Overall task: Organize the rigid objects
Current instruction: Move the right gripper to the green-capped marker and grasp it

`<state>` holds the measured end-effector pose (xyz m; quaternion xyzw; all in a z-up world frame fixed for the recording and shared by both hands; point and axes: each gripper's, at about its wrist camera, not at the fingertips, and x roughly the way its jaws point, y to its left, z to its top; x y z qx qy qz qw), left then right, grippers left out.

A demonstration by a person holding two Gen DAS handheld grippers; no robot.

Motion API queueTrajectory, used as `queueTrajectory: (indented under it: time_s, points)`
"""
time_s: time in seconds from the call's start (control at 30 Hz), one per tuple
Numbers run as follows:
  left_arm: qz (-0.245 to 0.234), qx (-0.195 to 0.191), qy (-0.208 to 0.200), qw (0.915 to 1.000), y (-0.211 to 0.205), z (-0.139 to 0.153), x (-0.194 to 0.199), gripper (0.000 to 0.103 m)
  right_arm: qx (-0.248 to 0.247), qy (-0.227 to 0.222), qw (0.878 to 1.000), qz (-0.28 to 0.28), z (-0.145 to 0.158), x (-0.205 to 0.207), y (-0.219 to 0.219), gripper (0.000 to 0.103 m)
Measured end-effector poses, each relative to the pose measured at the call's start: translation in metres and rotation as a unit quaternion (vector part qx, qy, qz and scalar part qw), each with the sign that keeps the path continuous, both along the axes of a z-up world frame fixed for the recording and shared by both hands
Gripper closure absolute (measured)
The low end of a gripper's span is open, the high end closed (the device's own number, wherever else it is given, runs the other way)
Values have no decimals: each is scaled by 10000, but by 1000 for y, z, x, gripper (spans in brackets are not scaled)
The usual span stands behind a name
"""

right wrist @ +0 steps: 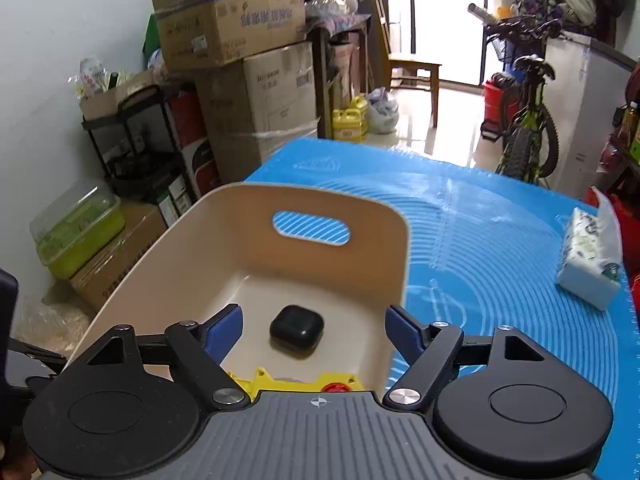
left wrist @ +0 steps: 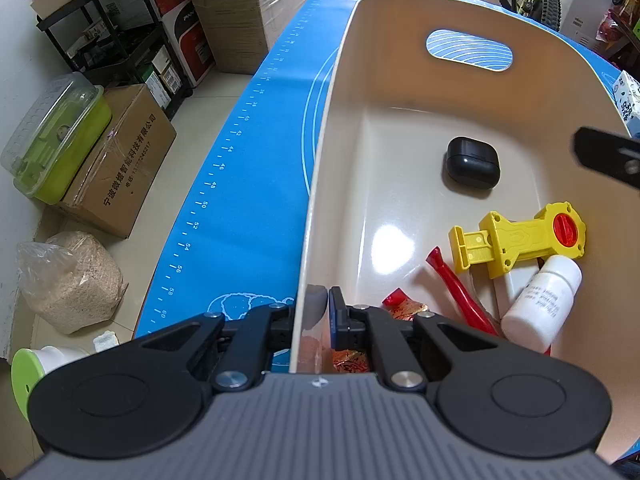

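Observation:
A beige plastic basket (left wrist: 516, 120) with a handle slot stands on the blue mat (left wrist: 248, 184). Inside lie a black earbud case (left wrist: 472, 163), a yellow toy with a red disc (left wrist: 520, 236), a white bottle (left wrist: 542, 304), a red stick (left wrist: 460, 292) and a red-gold packet (left wrist: 400, 304). My left gripper (left wrist: 316, 312) is shut on the basket's left wall near its front corner. My right gripper (right wrist: 314, 332) is open and empty above the basket (right wrist: 248, 248), over the earbud case (right wrist: 297, 327) and the yellow toy (right wrist: 296, 384). The right gripper's black edge shows in the left wrist view (left wrist: 608, 158).
A tissue pack (right wrist: 590, 264) lies at the mat's right edge. Left of the table stand cardboard boxes (left wrist: 120, 164), a green lidded box (left wrist: 56, 140), a black shelf (left wrist: 120, 28) and a bag of grain (left wrist: 68, 280). A bicycle (right wrist: 524, 120) stands beyond the table.

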<state>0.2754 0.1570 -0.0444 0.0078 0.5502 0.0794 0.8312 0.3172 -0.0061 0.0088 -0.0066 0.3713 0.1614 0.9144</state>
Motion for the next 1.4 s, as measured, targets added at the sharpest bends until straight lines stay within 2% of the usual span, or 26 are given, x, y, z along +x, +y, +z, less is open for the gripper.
queueTrajectory:
  time_s: [0.17, 0.33, 0.47, 0.73, 0.93, 1.13, 1.23, 1.37, 1.4]
  points:
    - [1, -3, 1, 10000, 0, 0, 0, 91, 165, -50, 9994, -316, 10, -3, -25, 15]
    - [4, 4, 6, 10000, 0, 0, 0, 91, 132, -80, 9971, -747, 8, -4, -57, 11]
    - [17, 1, 4, 10000, -1, 1, 0, 91, -17, -45, 9927, -1208, -4, -1, -86, 7]
    - [24, 29, 16, 10000, -2, 0, 1, 91, -261, 345, 9799, -1949, -39, 14, -135, 2]
    - [24, 25, 12, 10000, -2, 0, 1, 91, -563, 776, 9645, -2460, -73, 22, -164, 2]
    - [19, 26, 12, 10000, -2, 0, 1, 91, -367, 1256, 9469, -2938, -101, 29, -195, 2]
    - [22, 19, 14, 10000, -2, 0, 1, 91, -372, 1429, 9417, -3023, -113, 31, -201, 3]
    - [28, 20, 13, 10000, -2, 0, 1, 91, -507, 1534, 9390, -3036, -124, 32, -205, 13]
    - [29, 15, 14, 10000, -2, 0, 1, 91, -510, 1554, 9390, -3027, -127, 32, -205, 14]
